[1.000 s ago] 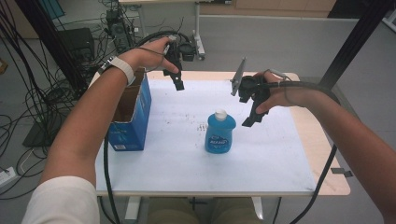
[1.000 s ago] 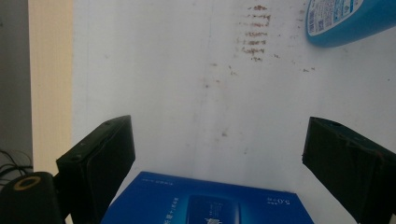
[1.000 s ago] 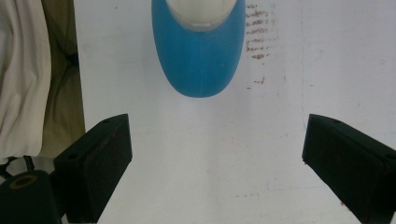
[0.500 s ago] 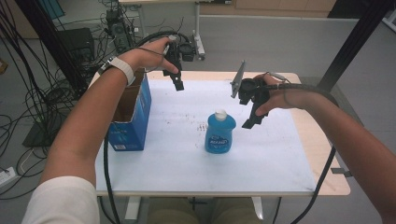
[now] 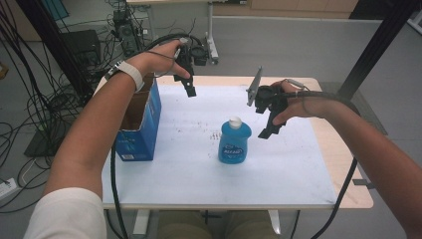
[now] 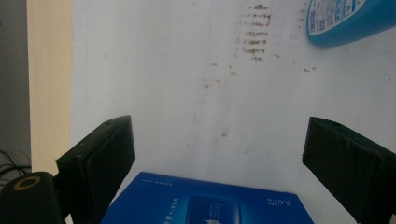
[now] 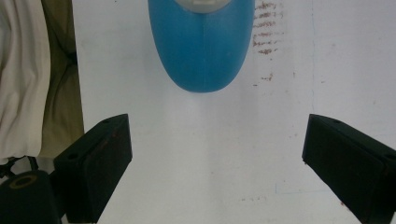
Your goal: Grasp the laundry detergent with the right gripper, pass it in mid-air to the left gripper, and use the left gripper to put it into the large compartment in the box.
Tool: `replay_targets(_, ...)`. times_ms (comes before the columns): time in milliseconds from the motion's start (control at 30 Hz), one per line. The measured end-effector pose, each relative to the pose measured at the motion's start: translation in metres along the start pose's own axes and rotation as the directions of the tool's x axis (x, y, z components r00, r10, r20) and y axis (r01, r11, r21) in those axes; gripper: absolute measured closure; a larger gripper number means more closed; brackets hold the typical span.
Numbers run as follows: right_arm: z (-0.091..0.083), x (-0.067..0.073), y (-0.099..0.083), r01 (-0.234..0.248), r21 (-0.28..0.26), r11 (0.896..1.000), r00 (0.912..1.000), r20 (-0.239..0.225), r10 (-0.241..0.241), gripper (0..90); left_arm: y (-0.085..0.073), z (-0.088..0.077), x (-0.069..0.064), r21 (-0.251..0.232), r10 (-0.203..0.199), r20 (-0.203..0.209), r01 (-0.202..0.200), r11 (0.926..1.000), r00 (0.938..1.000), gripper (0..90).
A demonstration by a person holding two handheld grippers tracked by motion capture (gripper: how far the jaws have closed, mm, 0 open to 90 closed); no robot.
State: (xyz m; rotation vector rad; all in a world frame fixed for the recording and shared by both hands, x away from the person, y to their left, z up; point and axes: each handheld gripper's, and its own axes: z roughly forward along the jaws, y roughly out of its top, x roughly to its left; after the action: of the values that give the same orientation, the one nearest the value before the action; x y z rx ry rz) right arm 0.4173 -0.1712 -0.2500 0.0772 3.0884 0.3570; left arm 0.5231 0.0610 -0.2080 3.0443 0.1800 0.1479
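High view: white speckled table, cables on grey floor; left claw, right claw spread, empty.

A white sheet marked with small brown specks covers most of the wooden desk, while on the grey floor to the left of the desk lie tangled black cables beside dark equipment.
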Motion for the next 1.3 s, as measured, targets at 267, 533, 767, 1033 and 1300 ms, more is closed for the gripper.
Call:
replay_targets(267,0.002,0.0,-0.001,-0.001,0.001,1.0,1.0,-0.003,0.001,8.2,0.001,0.0,0.0,0.003,0.006,0.0,-0.006,1.0,1.0,9.8)
replay_targets(533,0.007,0.0,-0.004,-0.009,0.001,1.0,0.9999,-0.006,0.009,8.2,0.0,0.001,0.0,0.002,0.005,0.0,-0.005,1.0,1.0,9.9)
replay_targets(767,0.01,0.0,-0.008,-0.022,-0.017,1.0,0.9997,-0.008,0.022,8.2,-0.001,0.001,0.0,0.003,0.003,0.001,-0.003,1.0,1.0,9.8)
replay_targets(1033,0.017,0.0,-0.012,-0.028,-0.036,0.999,0.9995,-0.014,0.028,8.2,-0.001,0.001,0.0,0.003,0.001,0.0,-0.001,1.0,1.0,9.8)
replay_targets(1300,0.02,0.0,-0.016,-0.034,-0.052,0.998,0.9993,-0.015,0.033,8.2,0.001,0.002,-0.001,0.003,0.001,0.001,-0.001,1.0,1.0,9.8)
